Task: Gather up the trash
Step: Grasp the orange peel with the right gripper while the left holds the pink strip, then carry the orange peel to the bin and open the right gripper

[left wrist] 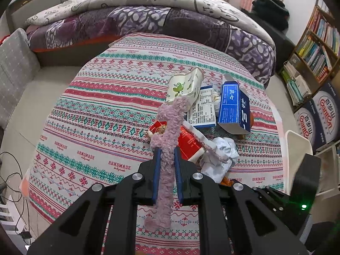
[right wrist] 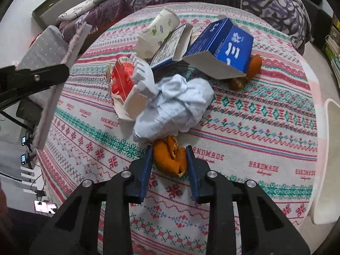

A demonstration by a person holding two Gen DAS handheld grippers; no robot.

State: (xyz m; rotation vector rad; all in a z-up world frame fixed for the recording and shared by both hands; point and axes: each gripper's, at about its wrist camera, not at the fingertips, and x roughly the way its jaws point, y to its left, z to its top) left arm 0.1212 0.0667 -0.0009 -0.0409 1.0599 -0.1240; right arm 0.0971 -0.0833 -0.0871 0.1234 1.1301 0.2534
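Curled orange peel [right wrist: 171,158] sits between the right gripper [right wrist: 170,159]'s parted fingers, needing closure; left gripper [left wrist: 166,165] clamps a fuzzy mauve strip [left wrist: 167,148].

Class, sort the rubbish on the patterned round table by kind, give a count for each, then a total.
Blue cardboard cartons: 2
Red cardboard box: 1
White floral paper cup: 1
Crumpled white paper wad: 1
Orange peel pieces: 2
Total: 7
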